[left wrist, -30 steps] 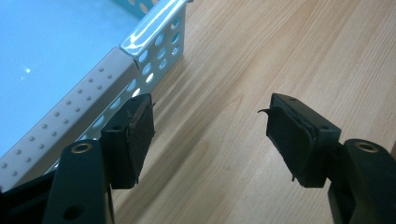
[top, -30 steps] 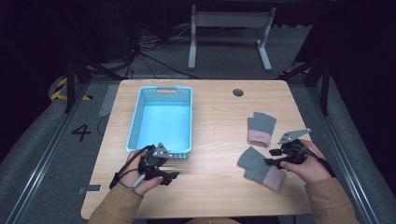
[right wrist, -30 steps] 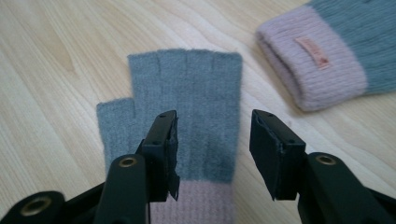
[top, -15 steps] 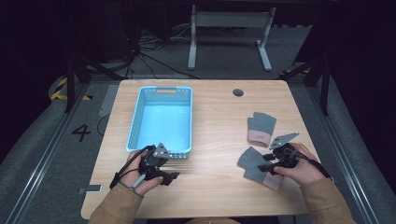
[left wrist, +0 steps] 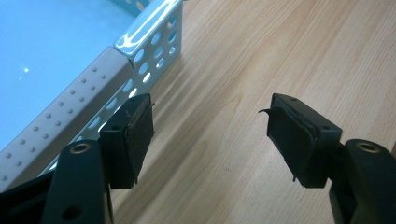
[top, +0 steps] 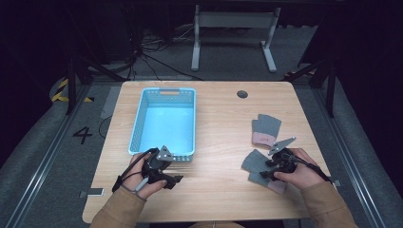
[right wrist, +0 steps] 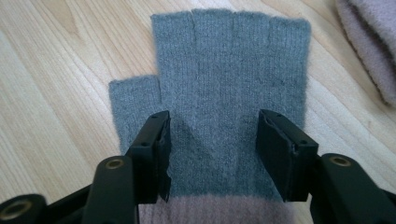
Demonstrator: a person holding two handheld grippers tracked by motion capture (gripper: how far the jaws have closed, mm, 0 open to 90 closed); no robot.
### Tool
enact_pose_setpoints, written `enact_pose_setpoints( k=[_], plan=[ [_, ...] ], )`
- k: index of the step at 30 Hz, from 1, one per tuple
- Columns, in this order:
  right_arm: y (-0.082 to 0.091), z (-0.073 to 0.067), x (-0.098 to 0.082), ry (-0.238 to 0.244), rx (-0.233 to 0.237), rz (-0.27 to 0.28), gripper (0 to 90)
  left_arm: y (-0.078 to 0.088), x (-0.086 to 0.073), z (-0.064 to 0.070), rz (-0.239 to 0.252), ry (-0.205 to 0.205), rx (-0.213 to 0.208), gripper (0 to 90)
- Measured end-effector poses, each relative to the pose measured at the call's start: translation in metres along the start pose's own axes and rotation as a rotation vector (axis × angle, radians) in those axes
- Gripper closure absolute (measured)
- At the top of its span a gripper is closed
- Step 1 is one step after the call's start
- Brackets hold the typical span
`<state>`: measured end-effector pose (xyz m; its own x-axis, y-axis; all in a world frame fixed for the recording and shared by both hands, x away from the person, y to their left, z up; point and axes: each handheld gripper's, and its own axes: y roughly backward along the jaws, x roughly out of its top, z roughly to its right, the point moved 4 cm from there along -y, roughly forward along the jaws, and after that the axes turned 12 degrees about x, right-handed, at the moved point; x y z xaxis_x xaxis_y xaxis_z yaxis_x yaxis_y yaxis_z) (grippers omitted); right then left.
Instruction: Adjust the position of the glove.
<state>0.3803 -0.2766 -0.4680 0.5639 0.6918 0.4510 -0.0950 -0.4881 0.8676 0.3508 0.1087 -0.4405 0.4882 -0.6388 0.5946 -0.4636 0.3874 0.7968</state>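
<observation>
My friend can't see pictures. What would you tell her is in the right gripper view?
A grey fingerless glove with a pink cuff lies flat on a wooden table. The right gripper is over its palm, its two black jaws wide apart with nothing pinched between them. A bit of another pinkish glove peeks in at the top right corner.

— Where are the person's hands in the high view?

— Both forearms come in from the bottom edge. The left hand (top: 149,175) sits at lower left and carries the left gripper (top: 177,179), pointing toward the frame's right.

— And its jaws?

— Spread wide apart, nothing between the pads.

— The other side?

— The right hand (top: 297,173) sits at lower right; the right gripper (top: 260,173) points left and downward. Its jaws have just been opening and stand wide.
</observation>
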Motion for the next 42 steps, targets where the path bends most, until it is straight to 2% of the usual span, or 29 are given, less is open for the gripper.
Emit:
enact_pose_setpoints(
  k=[4,9,10,13,14,15,18,26,28,29,31,33,35,36,37,38,39,40,41,42],
  plan=[
    [-0.002,-0.002,0.001,0.017,-0.018,-0.025,49.2,0.000,0.000,0.001,0.002,-0.004,-0.001,32.5],
    [-0.002,-0.002,0.002,0.009,-0.022,-0.032,53.9,0.000,0.000,0.001,0.003,-0.003,-0.001,32.5],
    [-0.002,-0.002,0.003,0.006,-0.029,-0.039,58.2,0.000,0.000,0.001,0.002,-0.004,-0.001,32.4],
    [-0.002,-0.003,0.003,0.007,-0.030,-0.043,61.9,-0.001,0.000,0.001,-0.001,-0.007,-0.001,32.4],
    [-0.002,-0.004,0.004,0.006,-0.025,-0.049,68.1,-0.001,0.000,0.001,-0.005,-0.009,-0.002,32.4],
    [-0.002,-0.004,0.004,0.006,-0.025,-0.049,68.1,-0.001,0.000,0.002,-0.007,-0.011,-0.002,32.4],
    [-0.002,-0.005,0.004,0.001,-0.013,-0.057,76.9,-0.002,0.000,0.002,-0.005,-0.012,-0.003,32.4],
    [0.002,-0.006,0.006,0.006,-0.003,-0.036,79.4,-0.001,0.000,0.001,0.004,-0.002,-0.004,32.4],
    [0.005,-0.007,0.009,0.020,-0.007,-0.017,79.4,-0.001,0.000,0.001,0.001,-0.004,-0.002,32.4],
    [0.008,-0.010,0.013,0.044,-0.014,0.001,79.3,-0.001,0.000,0.001,-0.002,-0.005,-0.003,32.4],
    [0.009,-0.011,0.015,0.054,-0.016,0.006,79.3,-0.001,-0.001,0.002,-0.001,-0.004,0.000,32.4],
    [0.012,-0.015,0.024,0.101,-0.021,0.032,79.2,0.000,-0.004,0.003,-0.007,0.000,0.004,32.4],
    [0.013,-0.016,0.027,0.110,-0.020,0.040,79.2,0.001,-0.006,0.003,-0.005,0.008,0.009,32.3],
    [0.013,-0.019,0.035,0.144,-0.014,0.046,79.0,0.002,-0.008,0.004,-0.005,0.011,0.011,32.3],
    [0.013,-0.019,0.035,0.144,-0.014,0.046,79.0,0.004,-0.010,0.004,-0.007,0.014,0.014,32.3],
    [0.012,-0.021,0.042,0.181,-0.009,0.047,79.0,0.006,-0.013,0.003,-0.012,0.020,0.017,32.3],
    [0.012,-0.021,0.042,0.181,-0.009,0.047,79.0,0.006,-0.013,0.003,-0.012,0.020,0.017,32.3],
    [0.010,-0.024,0.049,0.216,0.002,0.052,78.8,0.008,-0.015,0.002,-0.007,0.029,0.024,32.3],
    [0.010,-0.024,0.049,0.216,0.002,0.052,78.8,0.008,-0.015,0.002,-0.007,0.029,0.024,32.3],
    [0.008,-0.027,0.055,0.251,0.015,0.051,78.7,0.009,-0.016,0.001,-0.007,0.037,0.028,32.3]
  ],
)
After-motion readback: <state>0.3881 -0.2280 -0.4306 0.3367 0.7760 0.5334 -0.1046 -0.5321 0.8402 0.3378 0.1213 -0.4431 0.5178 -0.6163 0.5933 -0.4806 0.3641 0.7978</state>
